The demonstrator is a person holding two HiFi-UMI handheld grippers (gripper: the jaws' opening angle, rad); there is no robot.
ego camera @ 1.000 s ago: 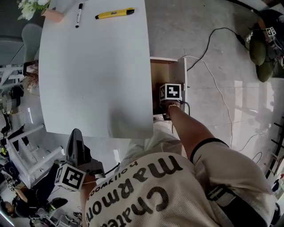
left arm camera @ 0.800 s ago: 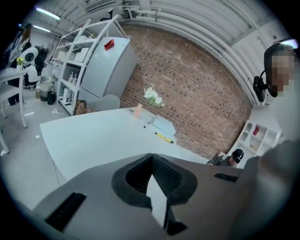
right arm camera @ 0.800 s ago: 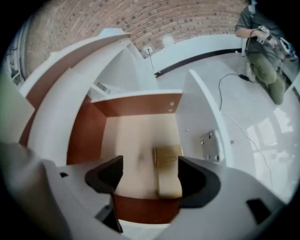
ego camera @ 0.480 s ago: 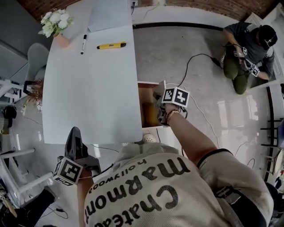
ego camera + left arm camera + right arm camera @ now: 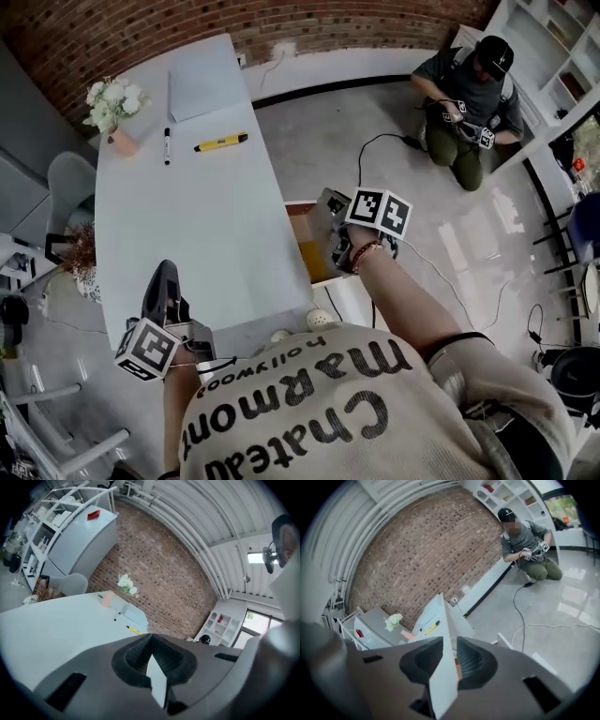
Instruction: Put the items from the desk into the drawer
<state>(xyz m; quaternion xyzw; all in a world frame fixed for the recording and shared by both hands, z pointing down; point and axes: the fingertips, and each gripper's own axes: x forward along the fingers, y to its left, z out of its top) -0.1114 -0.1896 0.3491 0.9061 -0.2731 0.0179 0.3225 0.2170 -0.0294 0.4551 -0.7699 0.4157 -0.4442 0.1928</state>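
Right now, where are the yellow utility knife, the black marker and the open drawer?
yellow utility knife (image 5: pixel 221 142): head view, middle of its body.
black marker (image 5: pixel 167 146): head view, middle of its barrel.
open drawer (image 5: pixel 302 223): head view, bare wooden inside, far end.

Marker (image 5: pixel 167 146) left of cutter (image 5: pixel 221 142) on desk (image 5: pixel 187 244) — drawer (image 5: pixel 302 220) at its right
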